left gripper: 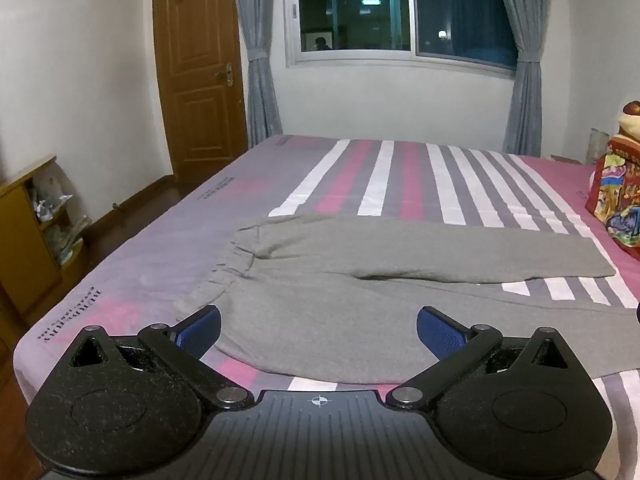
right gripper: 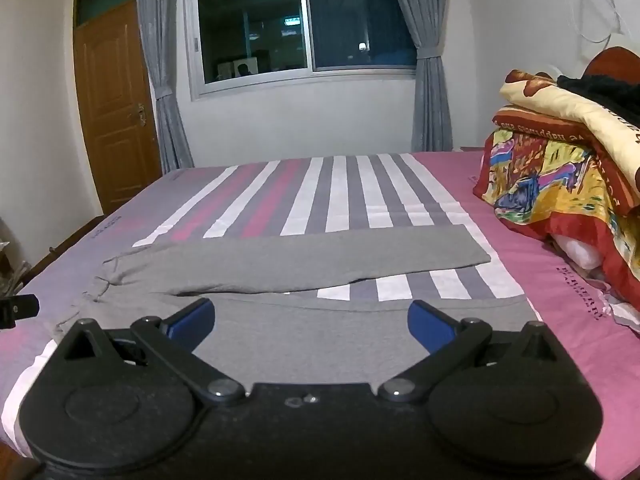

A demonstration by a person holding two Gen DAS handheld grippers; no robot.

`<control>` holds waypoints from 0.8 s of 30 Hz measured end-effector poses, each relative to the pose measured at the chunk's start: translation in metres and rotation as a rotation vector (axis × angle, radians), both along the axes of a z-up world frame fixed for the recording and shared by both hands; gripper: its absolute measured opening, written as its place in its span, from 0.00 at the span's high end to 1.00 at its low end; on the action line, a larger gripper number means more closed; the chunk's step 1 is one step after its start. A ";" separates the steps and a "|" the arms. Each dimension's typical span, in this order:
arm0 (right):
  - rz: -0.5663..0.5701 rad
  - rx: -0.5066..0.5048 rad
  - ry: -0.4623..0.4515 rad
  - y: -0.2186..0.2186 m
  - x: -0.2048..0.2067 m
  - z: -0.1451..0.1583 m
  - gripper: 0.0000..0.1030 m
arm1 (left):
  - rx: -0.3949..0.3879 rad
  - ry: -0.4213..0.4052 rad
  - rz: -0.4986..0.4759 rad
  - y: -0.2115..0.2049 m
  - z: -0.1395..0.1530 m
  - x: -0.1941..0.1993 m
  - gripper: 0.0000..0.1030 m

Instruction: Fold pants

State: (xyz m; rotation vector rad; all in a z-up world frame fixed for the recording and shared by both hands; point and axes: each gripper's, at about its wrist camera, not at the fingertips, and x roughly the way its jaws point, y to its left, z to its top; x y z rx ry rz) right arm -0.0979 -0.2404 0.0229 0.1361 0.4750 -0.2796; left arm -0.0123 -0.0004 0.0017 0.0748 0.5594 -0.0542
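pants (left gripper: 360, 280) lie flat on our striped bed (left gripper: 400, 176), just ahead and below both grippers | long axis runs left-right, waistband left, legs splayed right | left gripper (left gripper: 319, 334) nearer the waist, right gripper (right gripper: 311, 326) nearer the leg ends | both spread wide, holding nothing | soft grey knit, should drape easily

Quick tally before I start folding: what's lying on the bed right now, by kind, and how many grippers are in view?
Grey pants: 1, laid flat with legs spread apart
Pile of colourful folded bedding: 1, at the bed's right side
Grippers: 2, left gripper and right gripper, both open and empty
Total: 4
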 end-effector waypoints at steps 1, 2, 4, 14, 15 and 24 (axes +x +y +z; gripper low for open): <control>0.000 0.000 0.000 0.000 0.001 0.000 0.00 | 0.002 -0.001 0.002 -0.001 0.000 0.000 0.00; 0.000 0.000 0.001 0.000 0.001 0.000 0.00 | 0.002 -0.002 0.003 -0.001 0.000 0.000 0.00; -0.002 -0.001 0.003 0.000 -0.001 0.001 0.00 | 0.001 -0.001 0.001 0.000 0.000 0.001 0.00; -0.004 -0.004 0.001 0.001 -0.001 0.001 0.00 | 0.014 -0.005 -0.014 -0.010 0.001 -0.003 0.00; -0.004 -0.004 0.000 0.001 -0.001 0.001 0.00 | 0.015 -0.004 -0.015 -0.009 0.001 -0.003 0.00; -0.004 -0.004 -0.003 0.002 -0.005 0.002 0.00 | 0.022 -0.004 -0.013 -0.012 0.002 -0.004 0.00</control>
